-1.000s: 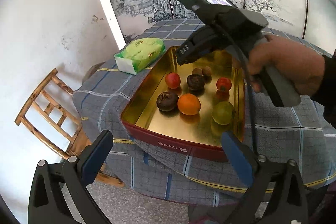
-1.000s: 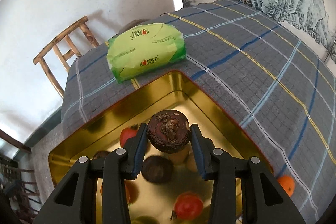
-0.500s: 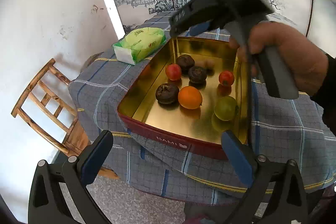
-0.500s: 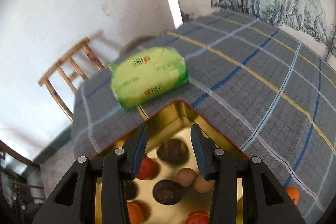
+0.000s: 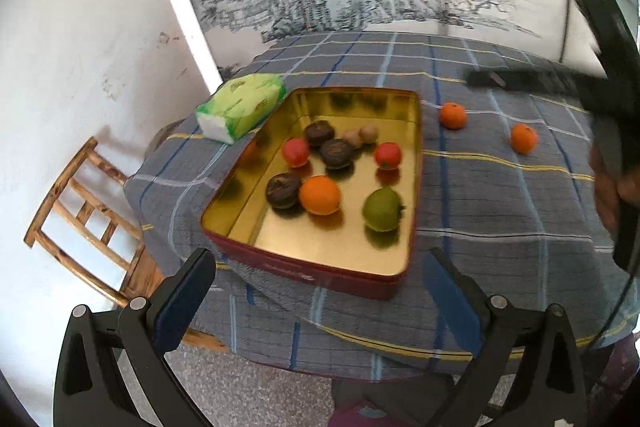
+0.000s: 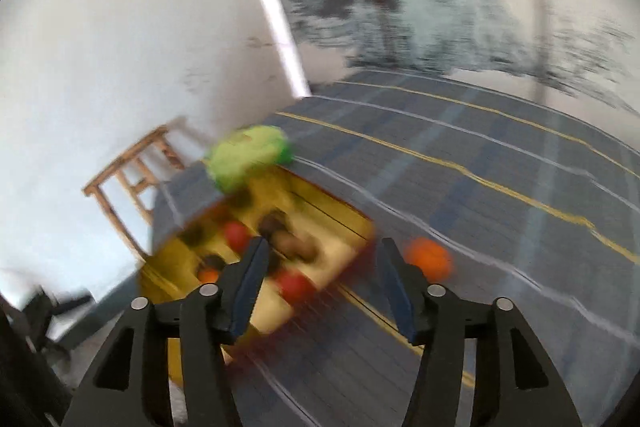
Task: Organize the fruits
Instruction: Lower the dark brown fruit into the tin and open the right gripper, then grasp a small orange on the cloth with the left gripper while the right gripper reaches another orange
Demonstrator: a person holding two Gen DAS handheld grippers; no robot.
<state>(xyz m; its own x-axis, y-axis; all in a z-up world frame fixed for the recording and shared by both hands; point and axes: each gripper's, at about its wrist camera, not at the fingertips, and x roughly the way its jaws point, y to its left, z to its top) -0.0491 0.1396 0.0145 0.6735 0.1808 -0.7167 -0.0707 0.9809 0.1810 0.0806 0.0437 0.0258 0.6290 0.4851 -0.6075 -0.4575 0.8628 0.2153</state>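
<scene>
The round table [image 5: 500, 235], draped in a grey-blue checked cloth, carries a gold-lined tin [image 5: 414, 163] near its left edge, with a green tissue pack [image 5: 240, 105] just beside the tin's far corner. Inside the tin lie nine fruits — three dark ones, two red, one orange, one green, two small brown. Two oranges are not yet in: the nearer orange [image 5: 453, 115] sits just beside the tin's right wall, the farther orange [image 5: 523, 137] well apart from it. The right gripper [image 6: 320, 283] has just been opening its jaws, nothing between them, and in its blurred view it points toward the nearer orange [image 6: 430, 259]. The left gripper [image 5: 316, 291] hangs off the table's near edge, fingers spread and empty. The step in hand looks like fetching that orange; doing it well likely means widening the jaws further, straddling the fruit across its middle, and closing gently so it does not roll across the cloth.
</scene>
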